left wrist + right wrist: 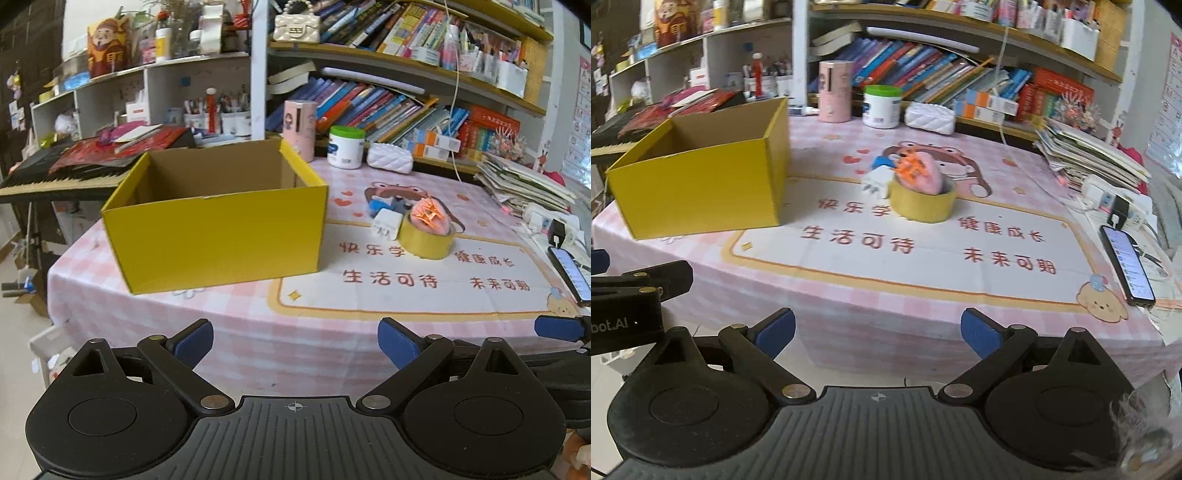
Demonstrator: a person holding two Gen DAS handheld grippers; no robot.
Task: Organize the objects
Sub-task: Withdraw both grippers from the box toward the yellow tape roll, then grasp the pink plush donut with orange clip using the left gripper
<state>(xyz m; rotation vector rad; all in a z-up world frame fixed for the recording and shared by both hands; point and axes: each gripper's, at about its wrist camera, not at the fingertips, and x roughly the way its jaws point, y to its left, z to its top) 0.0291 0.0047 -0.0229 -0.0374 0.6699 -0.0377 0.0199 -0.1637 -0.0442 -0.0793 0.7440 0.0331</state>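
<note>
Nothing is looking packed yet. At ten o'clock on the table [923, 295] the yellow box [218, 236] is sitting open, and no contents are showing inside it. Toward one o'clock the loose items are waiting in a cluster: a white charger [386, 223] is touching the tape roll [426, 242], a pink object [430, 216] is resting in the roll's ring, and something blue [376, 206] is lying just behind. At six o'clock the left gripper [295, 347] is hovering with fingers spread, gripping nothing. The right gripper [878, 334] is likewise hanging wide apart and empty. Every item is seemingly awaiting transfer.
</note>
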